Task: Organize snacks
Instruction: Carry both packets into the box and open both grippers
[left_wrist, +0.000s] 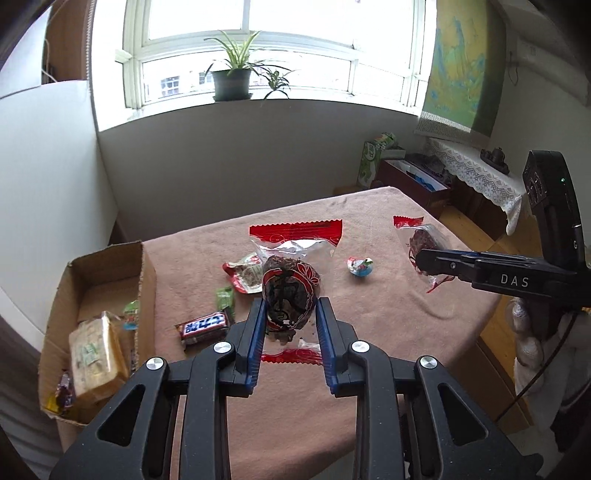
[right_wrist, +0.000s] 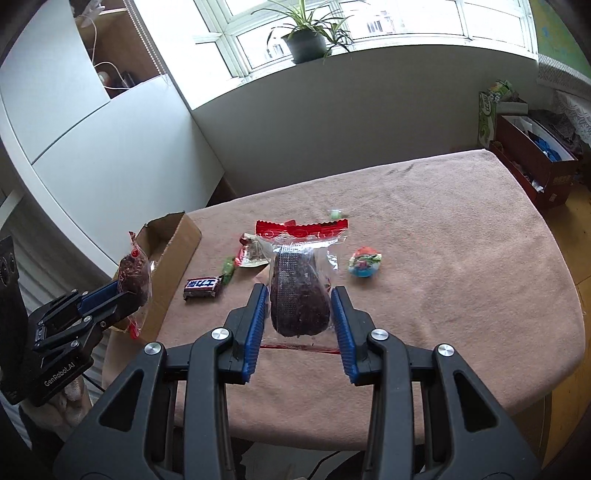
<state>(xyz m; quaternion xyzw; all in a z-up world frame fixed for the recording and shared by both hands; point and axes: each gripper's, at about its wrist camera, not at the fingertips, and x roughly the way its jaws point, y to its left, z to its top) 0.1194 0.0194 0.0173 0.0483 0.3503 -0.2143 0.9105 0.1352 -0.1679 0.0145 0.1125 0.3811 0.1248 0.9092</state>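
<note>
While each tong carries a dark cake pkt, the sort is approx. half done. Left gripper (left_wrist: 290, 314): narrow, clamped on cake pkt A (left_wrist: 290, 295), lifted. Right gripper (right_wrist: 299, 314): narrow, clamped on cake pkt B (right_wrist: 299, 295), lifted. Cardboard box (left_wrist: 110, 266), left of left tong: holds yellow pkt (left_wrist: 96, 356) + small sweets. Left on cloth ahead of tongs: choc bar (left_wrist: 205, 326), green sweet (left_wrist: 225, 301), red sachet (left_wrist: 245, 275), blue-white sweet (left_wrist: 361, 266).

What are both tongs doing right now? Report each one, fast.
Left tongs: shut on a red-trimmed clear packet of dark snack, held above the table.
Right tongs: shut on a second dark snack packet, also held above the table.
</note>
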